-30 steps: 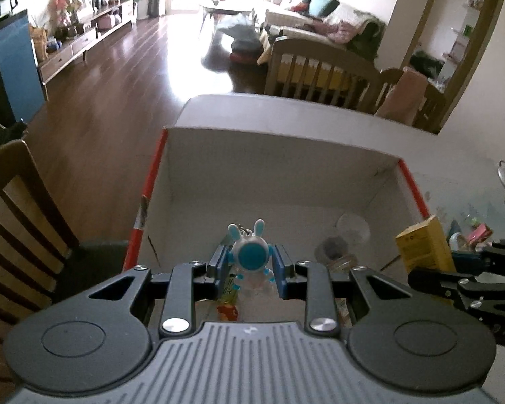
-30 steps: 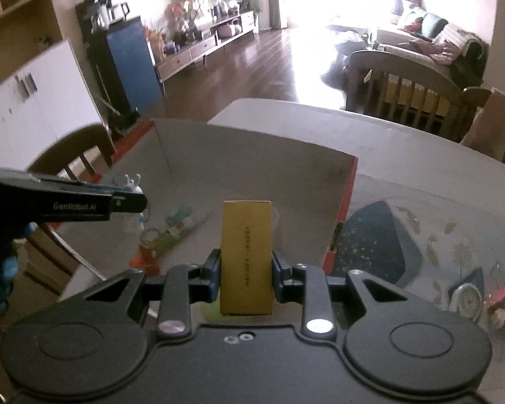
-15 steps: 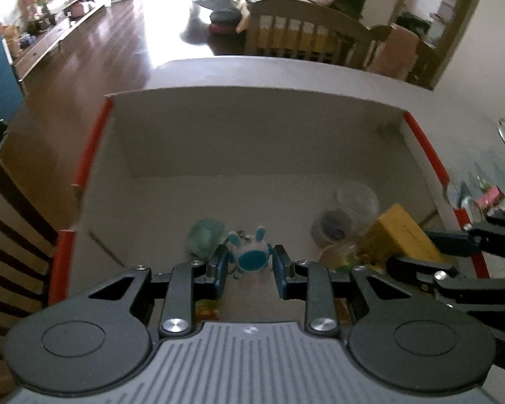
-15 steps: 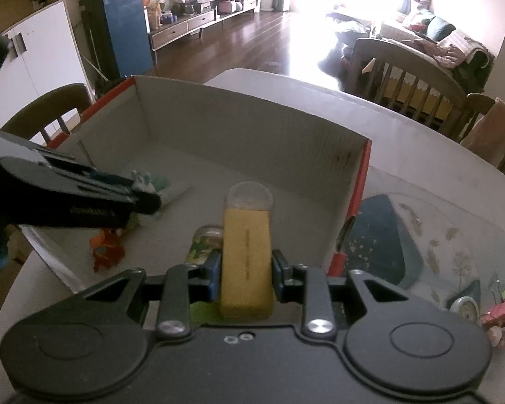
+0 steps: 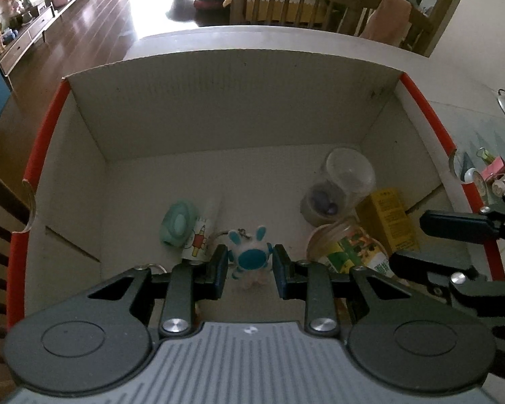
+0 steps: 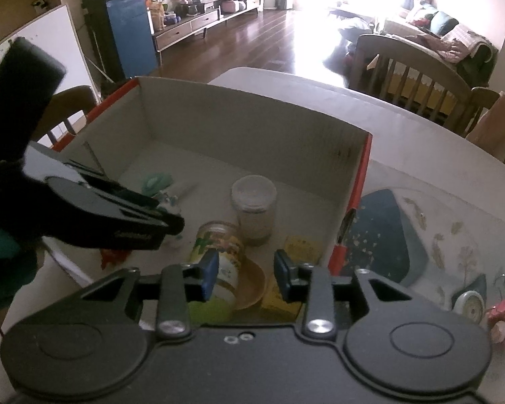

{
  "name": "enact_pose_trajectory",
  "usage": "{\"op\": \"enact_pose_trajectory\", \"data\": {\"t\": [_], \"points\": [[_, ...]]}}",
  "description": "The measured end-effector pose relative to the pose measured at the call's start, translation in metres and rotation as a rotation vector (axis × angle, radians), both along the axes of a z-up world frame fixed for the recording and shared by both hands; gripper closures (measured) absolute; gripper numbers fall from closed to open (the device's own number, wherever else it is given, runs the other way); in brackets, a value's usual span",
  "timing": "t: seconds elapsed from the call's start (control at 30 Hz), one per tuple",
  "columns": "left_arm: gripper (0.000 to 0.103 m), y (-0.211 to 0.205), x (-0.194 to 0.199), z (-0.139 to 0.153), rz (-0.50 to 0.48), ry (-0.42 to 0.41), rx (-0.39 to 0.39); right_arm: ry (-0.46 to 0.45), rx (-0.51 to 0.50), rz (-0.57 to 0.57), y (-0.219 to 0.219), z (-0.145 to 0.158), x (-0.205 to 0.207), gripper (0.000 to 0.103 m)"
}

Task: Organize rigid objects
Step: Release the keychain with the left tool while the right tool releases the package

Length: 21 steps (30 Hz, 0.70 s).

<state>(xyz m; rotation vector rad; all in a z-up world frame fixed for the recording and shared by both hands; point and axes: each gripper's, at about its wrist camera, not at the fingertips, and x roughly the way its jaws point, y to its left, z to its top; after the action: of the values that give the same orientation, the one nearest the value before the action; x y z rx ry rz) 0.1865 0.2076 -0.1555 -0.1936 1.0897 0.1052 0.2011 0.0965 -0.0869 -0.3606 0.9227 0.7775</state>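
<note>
right claw (image 6: 245,271) has just spread, yellow box (image 6: 298,249) dropped into carton (image 5: 219,101); left claw (image 5: 249,266) pinching rabbit keychain (image 5: 250,257), i release next.

I count one cardboard box (image 5: 84,155) with red edges in the middle of the frame. Inside it I see one blue and white rabbit keychain (image 5: 250,259), one mint green case (image 5: 178,224), one yellow carton (image 5: 392,220), two clear jars (image 6: 254,207) and one printed cup (image 6: 219,245). Two grippers are in my view.

Wooden chair (image 5: 286,3), sofa (image 6: 447,38), blue cabinet (image 6: 131,33)
</note>
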Motion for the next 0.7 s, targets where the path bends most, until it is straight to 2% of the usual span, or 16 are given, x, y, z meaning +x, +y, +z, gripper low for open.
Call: {"op": "enact_pose_trajectory", "data": {"t": [0.37,0.7], "points": [[0.074,-0.003,-0.011,0.012,0.018,-0.016,0.018,-0.006,0.057,-0.031,-0.021,0.018,-0.006,0.061],[0.074,-0.016,-0.033,0.053,0.008,-0.109,0.017,-0.031,0.124,-0.041,-0.043,0.044,-0.022,0.058]]}}
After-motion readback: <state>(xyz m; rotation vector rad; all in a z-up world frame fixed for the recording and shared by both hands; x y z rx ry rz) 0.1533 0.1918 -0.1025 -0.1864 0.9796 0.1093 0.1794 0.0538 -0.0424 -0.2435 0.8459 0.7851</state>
